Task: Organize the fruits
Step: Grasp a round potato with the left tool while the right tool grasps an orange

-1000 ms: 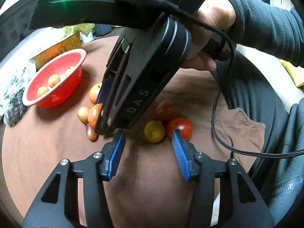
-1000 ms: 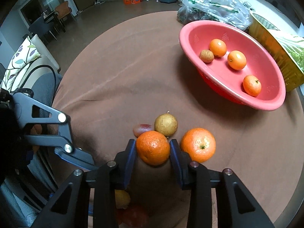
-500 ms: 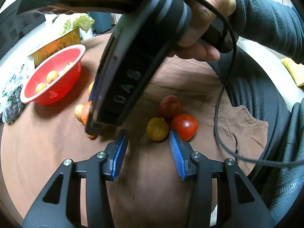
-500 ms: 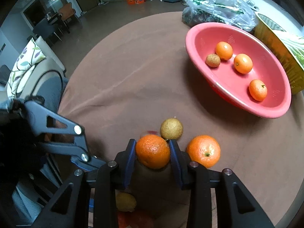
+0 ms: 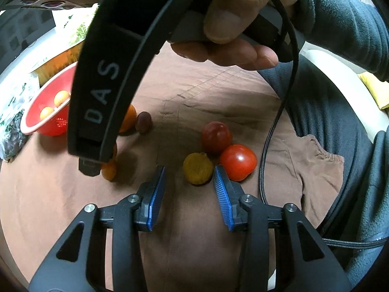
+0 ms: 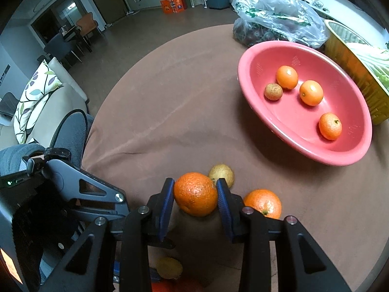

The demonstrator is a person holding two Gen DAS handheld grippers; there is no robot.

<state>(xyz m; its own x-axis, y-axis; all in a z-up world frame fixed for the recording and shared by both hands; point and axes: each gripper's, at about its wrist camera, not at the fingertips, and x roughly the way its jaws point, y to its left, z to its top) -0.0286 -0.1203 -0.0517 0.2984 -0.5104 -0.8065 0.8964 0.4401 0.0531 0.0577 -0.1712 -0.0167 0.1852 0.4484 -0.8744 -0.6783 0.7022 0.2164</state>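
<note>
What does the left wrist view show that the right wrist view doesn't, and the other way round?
Only the left wrist view: two tomatoes, a dark plum, the hand on the right gripper, and the open left gripper. Only the right wrist view: the right gripper shut on an orange, four fruits lying in the bowl, and a plastic bag. Both: the red bowl, the brown cloth, and the yellow fruit.

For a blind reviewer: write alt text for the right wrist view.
The right gripper clamps an orange just above a brown tablecloth. Another orange and a yellowish fruit lie close by. Farther right, a red basket holds three oranges and one small brown fruit.
</note>
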